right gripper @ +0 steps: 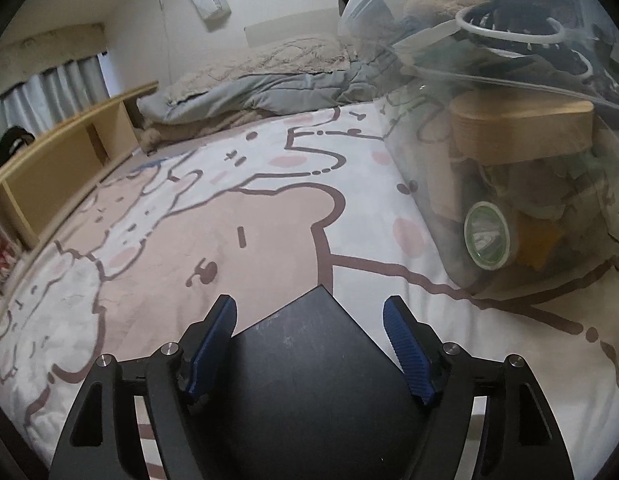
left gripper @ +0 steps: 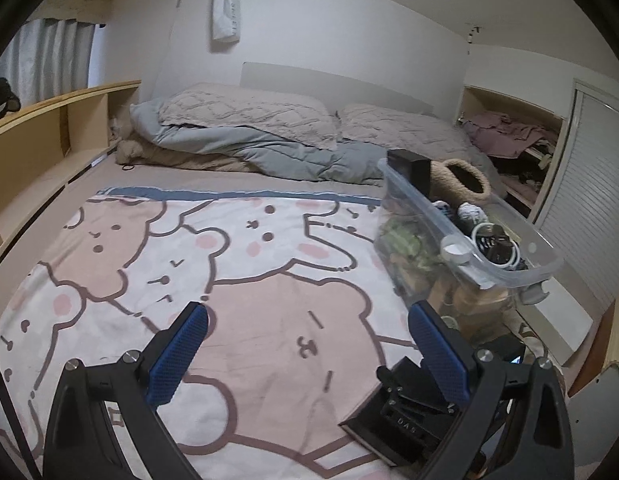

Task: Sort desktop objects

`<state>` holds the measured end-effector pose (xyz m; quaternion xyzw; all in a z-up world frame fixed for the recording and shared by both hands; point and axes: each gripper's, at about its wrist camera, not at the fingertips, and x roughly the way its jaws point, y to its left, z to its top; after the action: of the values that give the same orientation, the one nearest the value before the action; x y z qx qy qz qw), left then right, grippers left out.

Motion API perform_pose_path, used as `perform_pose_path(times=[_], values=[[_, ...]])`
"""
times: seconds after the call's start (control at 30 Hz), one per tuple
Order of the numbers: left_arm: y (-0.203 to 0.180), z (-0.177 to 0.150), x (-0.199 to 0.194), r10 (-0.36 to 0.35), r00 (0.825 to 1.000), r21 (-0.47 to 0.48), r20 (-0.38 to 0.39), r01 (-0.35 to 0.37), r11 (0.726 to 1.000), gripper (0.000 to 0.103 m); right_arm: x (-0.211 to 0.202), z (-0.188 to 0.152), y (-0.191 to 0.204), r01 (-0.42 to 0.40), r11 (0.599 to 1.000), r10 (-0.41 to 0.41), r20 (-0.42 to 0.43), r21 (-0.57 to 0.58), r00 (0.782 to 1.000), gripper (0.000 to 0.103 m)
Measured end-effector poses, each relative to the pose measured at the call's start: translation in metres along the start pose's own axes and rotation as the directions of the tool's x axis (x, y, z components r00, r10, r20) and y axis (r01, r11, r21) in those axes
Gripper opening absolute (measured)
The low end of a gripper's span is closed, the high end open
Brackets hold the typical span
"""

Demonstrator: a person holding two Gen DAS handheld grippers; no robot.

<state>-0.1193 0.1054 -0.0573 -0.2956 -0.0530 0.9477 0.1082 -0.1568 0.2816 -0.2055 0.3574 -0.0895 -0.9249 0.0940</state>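
On a bed spread with a cartoon-bear blanket (left gripper: 237, 320), two handheld grippers work beside a clear plastic storage bin (left gripper: 505, 276) already heaped with sorted odds and ends. The right gripper (right gripper: 309, 344) straddles a flat black box (right gripper: 309, 380) lying on the blanket just short of the bin; its blue pads (right gripper: 409, 356) stand apart on either side of the box's corner, not yet pressing on it. The stance suggests a pickup being lined up, the box apparently the last loose item bound for the bin. The left gripper (left gripper: 309, 352) hovers over bare blanket with its jaws spread wide and nothing between them, seemingly kept clear of the work.

The left wrist view looks down into the bin's open top, showing a fuzzy tan slipper (left gripper: 465, 180), a coiled white cable (left gripper: 495, 244), a small white round tin (left gripper: 455, 252) and a black carton (left gripper: 411, 168) propped at the far end. It also catches the right gripper's body resting over the black box at lower right. The right wrist view instead sees the bin from the side through its wall: a wooden oval box (right gripper: 521, 132) and a green-lidded jar (right gripper: 489, 236) packed low, hidden from above. Pillows (left gripper: 245, 116) and a grey duvet (left gripper: 277, 152) lie at the head of the bed.
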Motion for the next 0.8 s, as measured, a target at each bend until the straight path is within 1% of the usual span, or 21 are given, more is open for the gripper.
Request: perform_pose_path(times=[0.03,0.1,0.17,0.2,0.3,0.43,0.57,0.63,0.67,0.73,0.8], values=[[-0.003,-0.001,0.000,0.001,1.000,0.006,0.005,-0.001,1.000,0.100,-0.002,0.002,-0.001,-0.019,1.000,0.019,-0.005,0.009,1.000,0.081],[-0.008,-0.005,0.001,0.008,1.000,0.018,0.017,-0.008,1.000,0.100,-0.011,0.006,-0.005,-0.047,0.998,0.047,0.010,0.041,0.999,0.083],[-0.010,-0.011,0.005,0.010,1.000,0.025,0.012,-0.010,1.000,0.100,-0.024,0.010,-0.012,-0.037,0.996,0.033,0.046,0.085,0.998,0.083],[-0.010,-0.016,0.007,0.011,1.000,0.026,0.004,-0.011,1.000,0.100,-0.031,0.012,-0.018,-0.046,0.993,0.040,0.061,0.111,0.997,0.083],[-0.010,-0.030,0.013,0.022,1.000,0.016,-0.021,-0.022,1.000,0.100,-0.045,0.014,-0.034,-0.028,0.988,0.017,0.076,0.153,0.997,0.084],[-0.008,-0.044,0.017,0.039,0.999,-0.012,-0.032,-0.040,0.999,0.100,-0.056,0.007,-0.055,0.027,0.984,-0.035,0.045,0.176,0.998,0.084],[-0.009,-0.056,0.022,0.065,0.998,-0.021,-0.027,-0.066,0.998,0.100,-0.060,-0.010,-0.072,0.095,0.980,-0.097,0.001,0.172,0.995,0.084],[-0.011,-0.059,0.026,0.061,0.997,-0.031,-0.048,-0.063,0.998,0.100,-0.058,-0.019,-0.076,0.115,0.980,-0.112,-0.028,0.165,0.993,0.084],[-0.012,-0.060,0.025,0.053,0.997,-0.038,-0.058,-0.055,0.998,0.100,-0.056,-0.025,-0.078,0.122,0.979,-0.115,-0.052,0.160,0.992,0.084],[-0.015,-0.058,0.018,0.058,0.997,-0.033,-0.046,-0.060,0.998,0.100,-0.058,-0.034,-0.081,0.125,0.979,-0.117,-0.058,0.160,0.991,0.084],[-0.016,-0.054,0.006,0.058,0.998,-0.039,-0.026,-0.059,0.998,0.100,-0.056,-0.045,-0.083,0.150,0.980,-0.135,-0.112,0.132,0.984,0.084]])
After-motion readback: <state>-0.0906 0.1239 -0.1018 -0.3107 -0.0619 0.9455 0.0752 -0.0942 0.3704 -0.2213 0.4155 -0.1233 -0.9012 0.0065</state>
